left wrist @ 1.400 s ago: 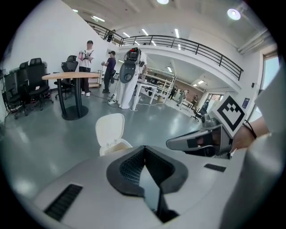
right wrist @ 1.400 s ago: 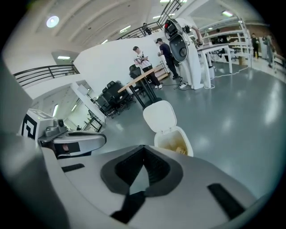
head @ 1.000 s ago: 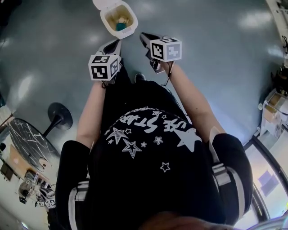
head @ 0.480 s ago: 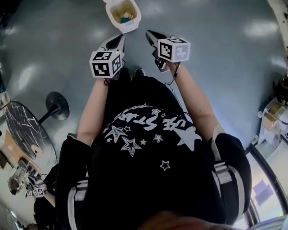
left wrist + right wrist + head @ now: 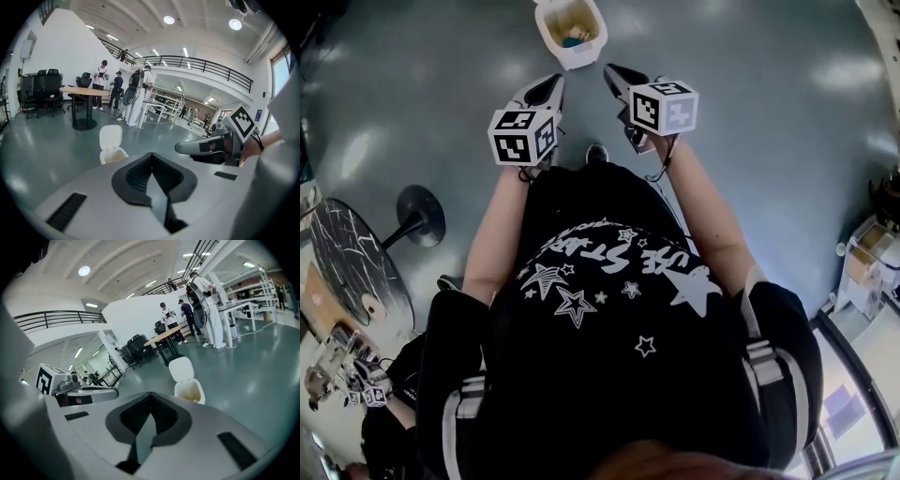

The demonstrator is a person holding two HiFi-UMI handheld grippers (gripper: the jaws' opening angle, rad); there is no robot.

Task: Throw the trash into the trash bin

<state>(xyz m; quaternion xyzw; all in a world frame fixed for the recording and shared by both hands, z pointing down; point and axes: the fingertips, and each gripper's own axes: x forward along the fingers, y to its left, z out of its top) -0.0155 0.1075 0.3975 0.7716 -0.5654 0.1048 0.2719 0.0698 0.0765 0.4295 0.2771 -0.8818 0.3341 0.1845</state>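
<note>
Head view: left gripper [image 5: 549, 84], right gripper [image 5: 612, 72] closed; trash bin [image 5: 578, 59] open.

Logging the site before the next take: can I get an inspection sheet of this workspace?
Surface: glossy grey floor, bare around the bin.
Job's things: white trash bin ahead, lid open, trash inside.
Clutter: round table at left.
Tools: left tool and right tool both shut, empty, side by side short of the bin.
Cables: thin dark cord at the right wrist.
Surroundings: people near a distant table; railed balcony.
</note>
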